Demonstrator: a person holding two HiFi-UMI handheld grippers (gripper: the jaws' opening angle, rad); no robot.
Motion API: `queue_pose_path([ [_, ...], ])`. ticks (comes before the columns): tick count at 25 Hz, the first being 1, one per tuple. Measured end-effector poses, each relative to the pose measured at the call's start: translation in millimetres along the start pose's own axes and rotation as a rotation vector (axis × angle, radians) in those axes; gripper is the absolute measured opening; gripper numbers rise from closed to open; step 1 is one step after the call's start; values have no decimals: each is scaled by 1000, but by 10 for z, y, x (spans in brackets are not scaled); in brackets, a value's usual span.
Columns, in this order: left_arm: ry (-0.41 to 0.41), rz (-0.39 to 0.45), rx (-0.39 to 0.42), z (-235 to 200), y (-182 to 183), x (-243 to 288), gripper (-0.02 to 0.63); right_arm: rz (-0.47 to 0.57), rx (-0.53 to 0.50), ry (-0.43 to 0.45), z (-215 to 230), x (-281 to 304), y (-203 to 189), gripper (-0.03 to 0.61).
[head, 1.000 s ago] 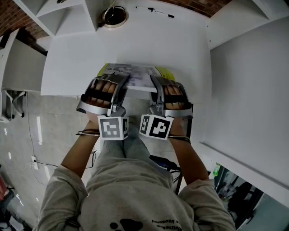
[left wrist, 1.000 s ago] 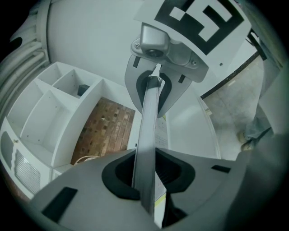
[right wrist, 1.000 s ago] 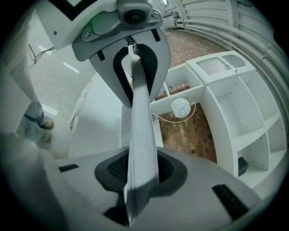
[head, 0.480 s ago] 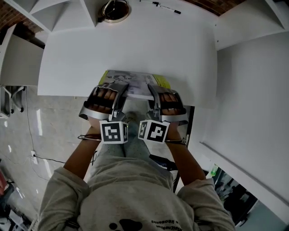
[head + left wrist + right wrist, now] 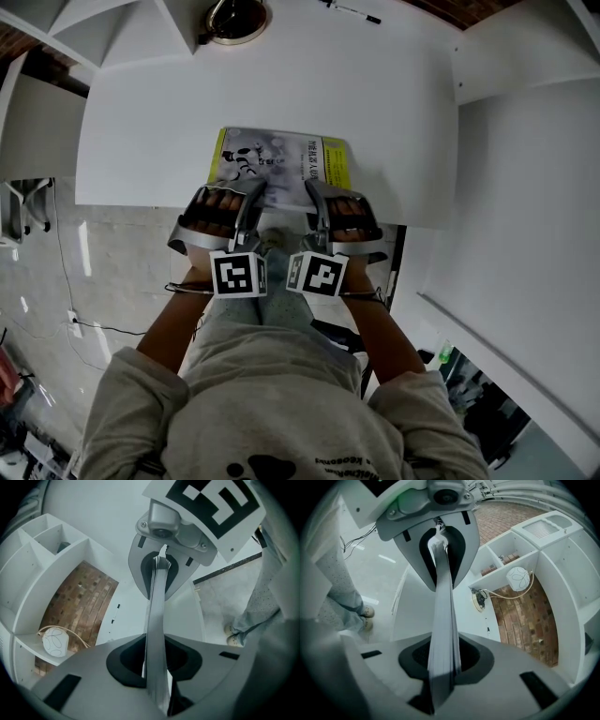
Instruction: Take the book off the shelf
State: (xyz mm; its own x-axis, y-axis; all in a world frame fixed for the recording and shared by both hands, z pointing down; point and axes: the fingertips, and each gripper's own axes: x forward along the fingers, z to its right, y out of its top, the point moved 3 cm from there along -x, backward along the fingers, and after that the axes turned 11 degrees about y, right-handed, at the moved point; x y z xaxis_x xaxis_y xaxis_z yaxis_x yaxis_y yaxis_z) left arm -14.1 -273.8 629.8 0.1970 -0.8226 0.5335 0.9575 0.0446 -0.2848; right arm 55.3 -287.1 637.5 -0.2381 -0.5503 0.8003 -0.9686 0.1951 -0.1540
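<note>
The book, grey cover with a yellow strip at each side, lies flat just above the white table, its near edge by the table's front edge. My left gripper grips the near edge on the left, my right gripper on the right. In the left gripper view the book runs edge-on through my left gripper, whose jaws are closing on it. The right gripper view has the book clamped in my right gripper. Each view shows the other gripper at the book's far end.
A round dish with a cable and a marker pen lie at the table's far side. White shelf units stand at the upper left and right. A white ball-shaped lamp sits on a shelf. Tiled floor lies below.
The book has moved forward over the table and levelled out, so more of its cover shows. Both grippers have kept hold of its near edge.
</note>
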Motion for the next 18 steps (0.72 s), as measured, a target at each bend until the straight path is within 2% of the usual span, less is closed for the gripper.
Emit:
queue_pose_path([
  [7, -111, -30, 13, 121, -56, 243, 86, -28, -12, 77, -39, 255, -72, 81],
  [13, -222, -50, -26, 251, -85, 381, 101, -51, -5, 169, -125, 443, -130, 95],
  [18, -309, -67, -66, 332, -121, 418, 141, -68, -21, 229, -154, 524, -144, 118],
])
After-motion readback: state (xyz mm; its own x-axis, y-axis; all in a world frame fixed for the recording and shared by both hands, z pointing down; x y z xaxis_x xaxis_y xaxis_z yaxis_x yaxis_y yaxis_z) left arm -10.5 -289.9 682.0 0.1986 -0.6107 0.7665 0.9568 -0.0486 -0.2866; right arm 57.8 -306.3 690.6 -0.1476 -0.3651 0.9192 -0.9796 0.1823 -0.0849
